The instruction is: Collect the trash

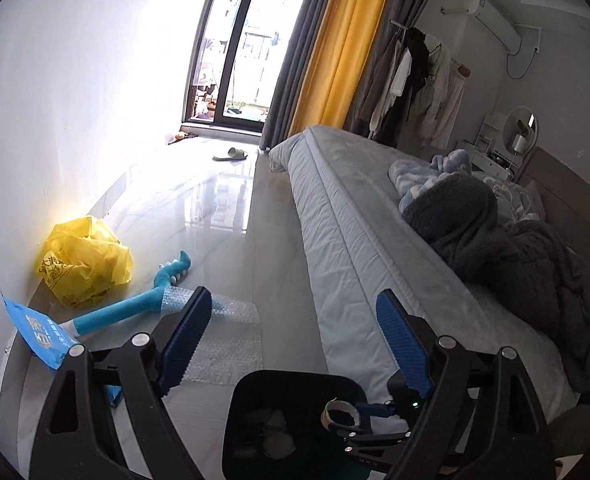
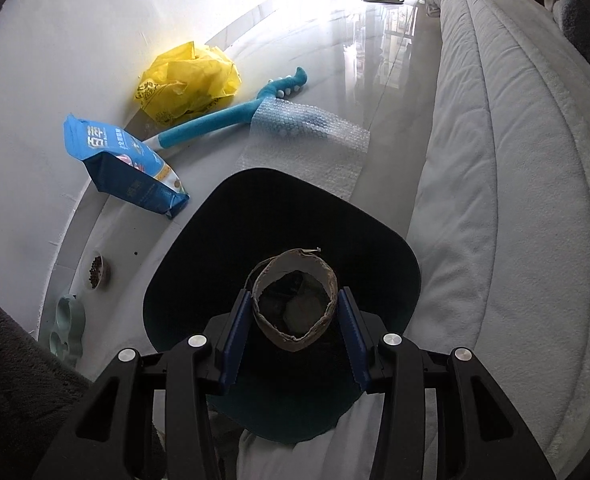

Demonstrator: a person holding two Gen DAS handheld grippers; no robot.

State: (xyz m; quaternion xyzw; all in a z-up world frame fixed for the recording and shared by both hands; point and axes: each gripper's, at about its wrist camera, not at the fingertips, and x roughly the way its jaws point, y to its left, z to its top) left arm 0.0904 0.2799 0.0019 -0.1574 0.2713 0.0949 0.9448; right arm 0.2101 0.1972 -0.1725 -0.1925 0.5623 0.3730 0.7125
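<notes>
Inside the dark bin point(image 2: 255, 216), dim crumpled contents sit behind the cardboard roll point(image 2: 295, 300).

The left wrist camera looks out low and slanted along the floor point(image 1: 231, 208) toward the window point(image 1: 251, 40). The right wrist camera looks steeply down, close over the black bin point(image 2: 255, 208). Both see the bin, yellow bag point(image 2: 191, 80) and bed point(image 2: 495, 160).

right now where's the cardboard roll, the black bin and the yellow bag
cardboard roll point(image 2: 295, 270), right wrist view, its upper rim
black bin point(image 2: 387, 256), right wrist view, its right rim
yellow bag point(image 1: 85, 262), left wrist view, the middle of the crumpled plastic
</notes>
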